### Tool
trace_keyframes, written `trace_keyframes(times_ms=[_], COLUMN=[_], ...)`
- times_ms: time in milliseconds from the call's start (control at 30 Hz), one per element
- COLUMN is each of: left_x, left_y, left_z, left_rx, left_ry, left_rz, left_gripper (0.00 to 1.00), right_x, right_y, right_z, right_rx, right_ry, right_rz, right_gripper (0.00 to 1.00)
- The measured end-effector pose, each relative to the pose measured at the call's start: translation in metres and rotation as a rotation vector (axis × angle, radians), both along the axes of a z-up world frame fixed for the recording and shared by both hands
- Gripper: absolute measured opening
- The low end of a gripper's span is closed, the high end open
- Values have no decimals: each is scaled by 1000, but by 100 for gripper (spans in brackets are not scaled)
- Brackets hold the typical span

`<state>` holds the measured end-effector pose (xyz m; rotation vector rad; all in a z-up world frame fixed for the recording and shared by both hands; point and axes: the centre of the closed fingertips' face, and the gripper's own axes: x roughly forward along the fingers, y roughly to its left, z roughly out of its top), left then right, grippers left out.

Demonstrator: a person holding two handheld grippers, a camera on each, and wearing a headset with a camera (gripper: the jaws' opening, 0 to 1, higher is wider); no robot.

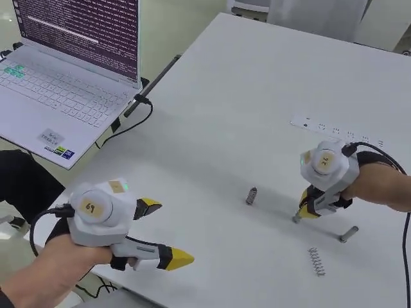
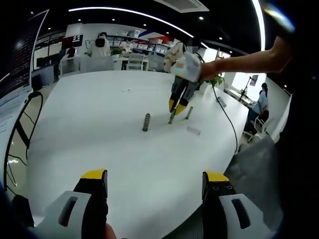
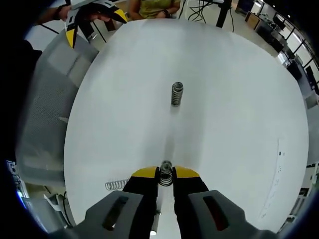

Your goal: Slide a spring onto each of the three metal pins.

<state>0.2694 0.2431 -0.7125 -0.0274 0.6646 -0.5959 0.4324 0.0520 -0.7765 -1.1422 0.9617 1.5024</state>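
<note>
**Right gripper pinches a spring; left waits spread**

The right gripper is pressed together on a grey coil spring, seen end-on between its yellow tips. Straight ahead of it a second spring stands upright. A third spring lies flat just to its left, and a short metal pin lies near it. The left gripper, spread and empty, hangs at the near edge of the white surface, with bare room between the two grippers.

Your left gripper is held level, low on your left, jaws spread wide. Your right gripper tilts steeply downward, farther out, jaws pinched on a spring.
</note>
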Motion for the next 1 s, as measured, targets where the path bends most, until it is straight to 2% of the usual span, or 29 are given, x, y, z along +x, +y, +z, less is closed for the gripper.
trace_keyframes(times_ms=[300,500,667,1000], left_x=[-1,-2,-1,0], left_y=[2,5,5,0], left_z=[-1,0,1,2], left_rx=[1,3,5,0], left_ry=[5,6,5,0], left_rz=[4,11,10,-1], left_gripper=[74,74,74,74], right_x=[0,-1,-1,3], right_y=[-2,-2,-1,-2], right_z=[-10,-12,-10,4], right_rx=[-11,-12,-6,24], right_ry=[0,0,1,-3], right_rz=[-16,-20,-28,-67], right_gripper=[9,9,10,15])
